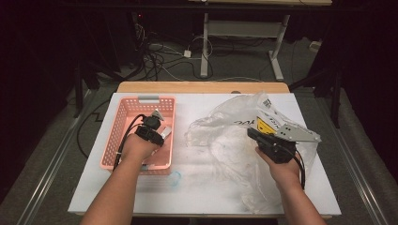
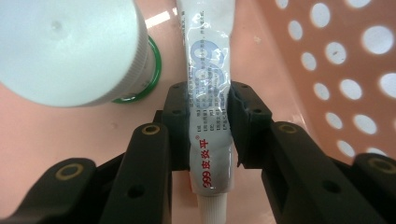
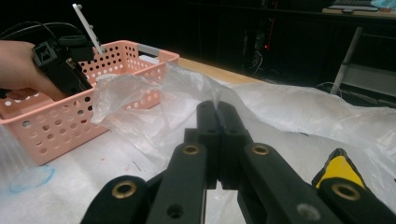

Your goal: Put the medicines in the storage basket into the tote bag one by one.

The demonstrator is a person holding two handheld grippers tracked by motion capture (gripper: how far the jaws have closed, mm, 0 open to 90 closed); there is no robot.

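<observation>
One "999" tube [image 2: 208, 112], left gripper [image 2: 205, 122] clamped

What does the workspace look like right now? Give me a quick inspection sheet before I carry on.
Surface: white table top, wooden edge at the far side; a faint blue ring mark near the basket.
Job's things: pink perforated basket at left; inside it a white ointment tube with red print and a white-capped jar.
Clutter: crumpled clear plastic bag spread over the right half.
Grippers: left gripper inside the basket, jaws shut on the tube; right gripper shut on a fold of the bag.
Cables: black cable trailing from the left gripper; loose cables on the floor beyond.
Surroundings: dark room, grey floor, white desk frame behind.
</observation>
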